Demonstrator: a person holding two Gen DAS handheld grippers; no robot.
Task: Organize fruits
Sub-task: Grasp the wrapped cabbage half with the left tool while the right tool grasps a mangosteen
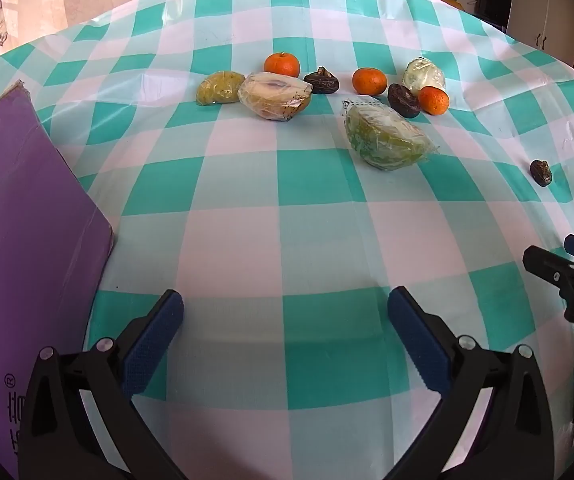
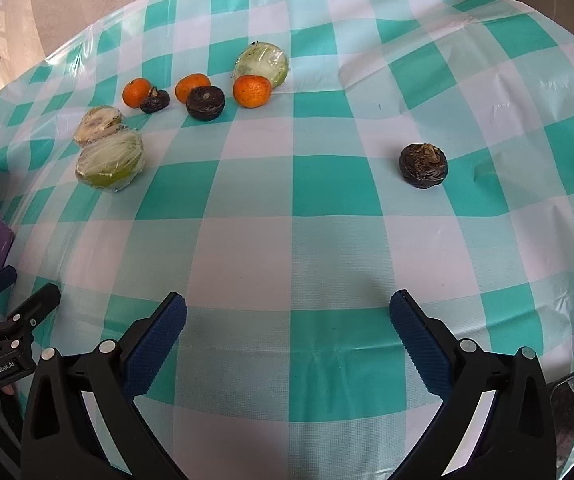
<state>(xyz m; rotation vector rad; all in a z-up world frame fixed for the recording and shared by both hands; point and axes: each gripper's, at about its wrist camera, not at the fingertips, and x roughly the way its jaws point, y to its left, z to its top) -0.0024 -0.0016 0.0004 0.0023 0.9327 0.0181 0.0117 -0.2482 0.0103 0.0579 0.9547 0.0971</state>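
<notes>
Both jaws gape wide and hold nothing: the left hand-held gripper (image 1: 285, 320) and the right hand-held gripper (image 2: 287, 322) hover over the checked counter (image 2: 327, 240). The fruits (image 1: 327, 92) cluster toward the far edge, well ahead; one dark fruit (image 2: 423, 165) lies alone, ahead-right of the right one.

in front of me is a table with a teal and white checked plastic cloth (image 1: 287, 208). on it lie three orange tangerines (image 1: 281, 64), four dark brown wrinkled fruits (image 2: 423, 165), four green fruit pieces in clear wrap (image 1: 387, 138) and a flat purple box (image 1: 27, 220).
</notes>
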